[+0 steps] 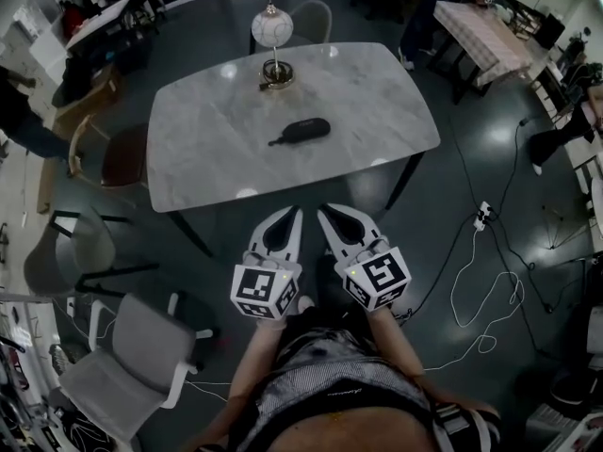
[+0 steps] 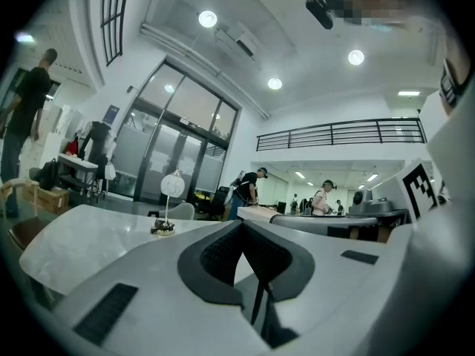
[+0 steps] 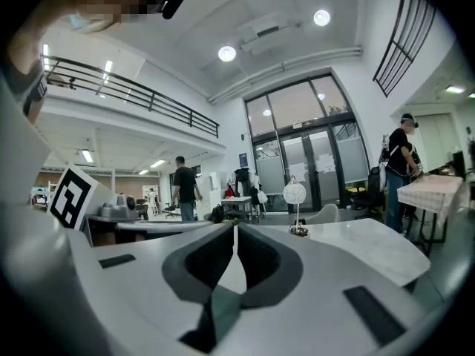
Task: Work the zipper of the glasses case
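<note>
We hold left gripper [image 1: 293,215] and right gripper [image 1: 326,213] closed, empty, at 6 o'clock from the case [image 1: 303,129]. Approaching closed could shove it away.

I read the counter [image 1: 377,111] as pale grey-white marble with faint veining. The glasses case [image 1: 303,130] is plain black. The lamp [image 1: 271,28] shows a white globe over a brass-coloured base. The left gripper [image 1: 298,213] and right gripper [image 1: 323,212] are white, with dark grey pads [image 2: 223,256] lining the jaws. Both bear black-and-white square marker patterns. The floor [image 1: 424,224] is glossy dark grey. The person's garment [image 1: 330,375] is striped black and white.
</note>
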Available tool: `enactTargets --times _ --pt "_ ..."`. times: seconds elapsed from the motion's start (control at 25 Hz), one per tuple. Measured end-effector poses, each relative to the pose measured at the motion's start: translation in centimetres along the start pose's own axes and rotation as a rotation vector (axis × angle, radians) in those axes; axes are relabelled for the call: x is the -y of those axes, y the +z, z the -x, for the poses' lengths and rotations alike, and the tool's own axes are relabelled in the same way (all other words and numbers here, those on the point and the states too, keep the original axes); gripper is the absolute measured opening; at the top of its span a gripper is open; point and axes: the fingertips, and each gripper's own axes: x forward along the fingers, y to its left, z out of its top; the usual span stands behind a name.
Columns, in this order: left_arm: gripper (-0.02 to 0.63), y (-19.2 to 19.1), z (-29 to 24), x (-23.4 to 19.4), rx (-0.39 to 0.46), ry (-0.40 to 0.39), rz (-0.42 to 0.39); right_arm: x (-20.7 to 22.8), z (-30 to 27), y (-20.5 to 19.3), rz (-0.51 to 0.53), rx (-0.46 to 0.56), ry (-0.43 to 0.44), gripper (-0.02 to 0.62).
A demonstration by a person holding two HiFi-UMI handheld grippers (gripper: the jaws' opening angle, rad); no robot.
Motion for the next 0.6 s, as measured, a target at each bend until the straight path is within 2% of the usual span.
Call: enactTargets --times 0.2,0.6 --pt "0.000 0.5 -3.7 -1.9 -0.011 0.002 0.013 3.0 -3.2 0.6 0.022 -0.027 0.006 0.067" --pt "0.000 2.3 -11.6 -4.4 -0.010 0.046 0.015 9.4 -8.1 2.5 0.010 -0.042 0.113 0.067"
